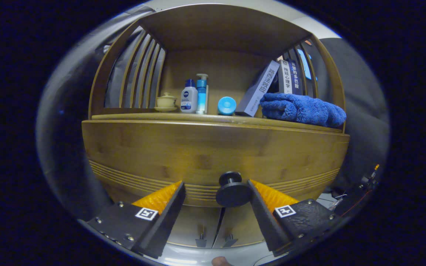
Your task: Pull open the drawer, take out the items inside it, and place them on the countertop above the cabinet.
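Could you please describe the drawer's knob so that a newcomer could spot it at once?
On the wooden cabinet's wide drawer front, below the countertop shelf, sits a round black knob. It lies between the open tongs, nearer the right finger, the only dark round piece on that panel.

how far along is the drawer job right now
Nothing is done yet: the wooden drawer front looks closed. In hand: the gripper is open, with the round black knob between its fingers, near one of them. Left: grip, pull, lift items onto the wooden countertop.

Knob (232, 190) between parted tool (216, 194) fingers
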The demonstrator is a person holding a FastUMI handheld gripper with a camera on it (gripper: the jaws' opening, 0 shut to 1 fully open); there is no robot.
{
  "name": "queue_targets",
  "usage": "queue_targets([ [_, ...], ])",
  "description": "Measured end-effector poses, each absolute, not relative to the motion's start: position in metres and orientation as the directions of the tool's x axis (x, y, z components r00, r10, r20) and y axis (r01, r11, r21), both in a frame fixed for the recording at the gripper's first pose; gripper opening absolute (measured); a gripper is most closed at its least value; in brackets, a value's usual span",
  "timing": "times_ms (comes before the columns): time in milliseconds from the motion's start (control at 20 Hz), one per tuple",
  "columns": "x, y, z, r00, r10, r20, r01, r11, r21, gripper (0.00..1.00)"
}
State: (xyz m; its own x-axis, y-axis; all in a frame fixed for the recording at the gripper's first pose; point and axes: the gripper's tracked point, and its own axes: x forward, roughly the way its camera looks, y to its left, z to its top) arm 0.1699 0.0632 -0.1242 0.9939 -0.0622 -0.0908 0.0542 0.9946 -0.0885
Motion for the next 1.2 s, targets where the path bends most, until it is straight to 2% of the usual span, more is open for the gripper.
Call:
queue_targets([
  [250, 0.175, 0.064, -0.123, 0.993, -0.066, -0.095, 0.057, 0.994, -0.098, 0.99],
  [450, 0.163, 0.068, -0.1, 0.998, -0.053, -0.041, 0.048, 0.993, -0.103, 0.99],
  [900, 0.053, 0.085, -0.073, 0.999, 0.019, -0.05, -0.023, 0.996, -0.084, 0.99],
  [1000, 0.026, 0.067, -0.085, 0.993, -0.039, -0.111, 0.034, 0.998, -0.043, 0.98],
  [1050, 0.015, 0.058, -0.089, 0.993, -0.057, -0.101, 0.057, 0.998, -0.011, 0.97],
  [1150, 0.005, 0.06, -0.079, 1.0, -0.003, -0.012, 0.004, 0.997, 0.079, 0.97],
  [1200, -0.004, 0.059, -0.087, 0.999, 0.005, -0.043, 0.0, 0.992, 0.127, 0.97],
])
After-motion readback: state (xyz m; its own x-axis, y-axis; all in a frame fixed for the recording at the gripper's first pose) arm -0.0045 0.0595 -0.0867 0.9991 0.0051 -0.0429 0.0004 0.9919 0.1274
